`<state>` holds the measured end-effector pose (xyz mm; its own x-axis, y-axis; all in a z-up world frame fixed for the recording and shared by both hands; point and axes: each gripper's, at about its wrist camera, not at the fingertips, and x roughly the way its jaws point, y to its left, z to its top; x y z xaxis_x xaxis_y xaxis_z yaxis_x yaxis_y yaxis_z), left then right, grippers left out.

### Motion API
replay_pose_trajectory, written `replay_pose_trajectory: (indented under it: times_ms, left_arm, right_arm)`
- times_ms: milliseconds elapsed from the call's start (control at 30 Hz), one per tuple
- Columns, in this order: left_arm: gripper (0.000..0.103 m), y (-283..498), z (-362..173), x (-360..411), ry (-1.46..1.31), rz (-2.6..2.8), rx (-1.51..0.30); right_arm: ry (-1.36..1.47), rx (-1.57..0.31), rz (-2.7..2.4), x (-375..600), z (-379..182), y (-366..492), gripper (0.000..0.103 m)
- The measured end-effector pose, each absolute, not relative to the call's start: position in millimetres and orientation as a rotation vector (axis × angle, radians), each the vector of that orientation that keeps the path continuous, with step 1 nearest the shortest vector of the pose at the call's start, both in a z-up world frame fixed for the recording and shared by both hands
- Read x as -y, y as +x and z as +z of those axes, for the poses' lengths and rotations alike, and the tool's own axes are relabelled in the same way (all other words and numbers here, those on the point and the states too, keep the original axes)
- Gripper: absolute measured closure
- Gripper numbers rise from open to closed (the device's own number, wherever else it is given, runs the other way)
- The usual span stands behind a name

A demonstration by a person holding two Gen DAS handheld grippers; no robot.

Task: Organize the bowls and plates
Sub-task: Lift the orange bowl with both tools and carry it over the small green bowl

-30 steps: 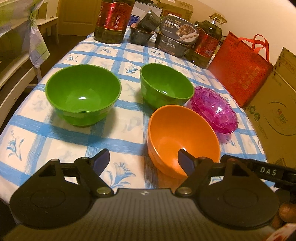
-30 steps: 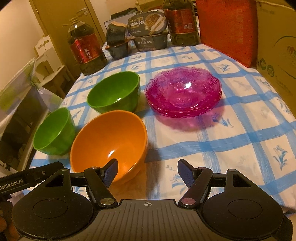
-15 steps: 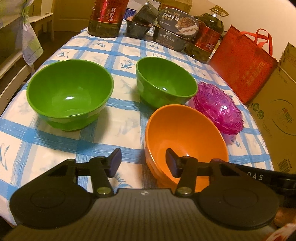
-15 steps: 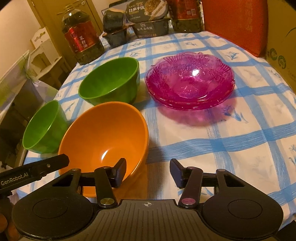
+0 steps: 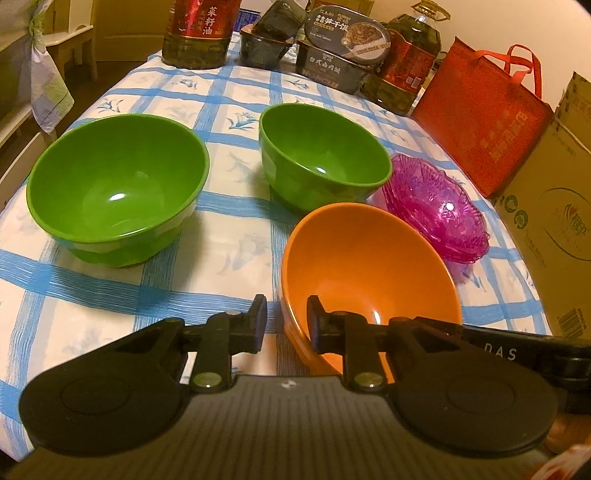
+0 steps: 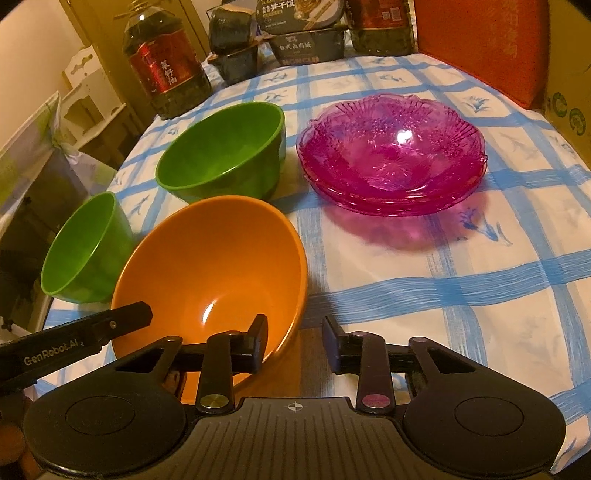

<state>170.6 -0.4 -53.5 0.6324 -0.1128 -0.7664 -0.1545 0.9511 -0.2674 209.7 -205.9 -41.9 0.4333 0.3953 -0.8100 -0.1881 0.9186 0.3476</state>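
Observation:
An orange bowl stands at the near edge of the table; it also shows in the right wrist view. My left gripper straddles its near left rim, one finger outside and one inside, nearly closed on it. My right gripper straddles its near right rim the same way, with a slightly wider gap. Two green bowls stand behind; in the right wrist view they are further left. A stack of pink glass plates sits to the right.
Oil bottles and dark food boxes line the table's far edge. A red bag and a cardboard box stand at the right side. A chair with a cloth stands left of the table.
Both grippers have moved forward onto the orange bowl's rim and their fingers have closed in from wide open to a narrow gap around the rim.

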Motion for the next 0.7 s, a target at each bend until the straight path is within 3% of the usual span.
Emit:
replay_pose_trajectory:
  times_ms: [100, 233, 700]
  left_arm:
    - [0.086, 171.3, -53.7, 0.9, -0.324, 0.020, -0.892]
    - [0.090, 172.1, -52.2, 2.7, -0.317, 0.008, -0.892]
    - [0.092, 164.1, -37.9, 6.7, -0.299, -0.004, -0.875]
  right_arm:
    - [0.217, -1.065, 0.379, 202.6, -41.4, 210.2, 0.083]
    - [0.206, -1.064, 0.375, 200.1, -40.4, 209.9, 0.083]
    - [0.205, -1.055, 0.372, 202.6, -31.2, 199.8, 0.084]
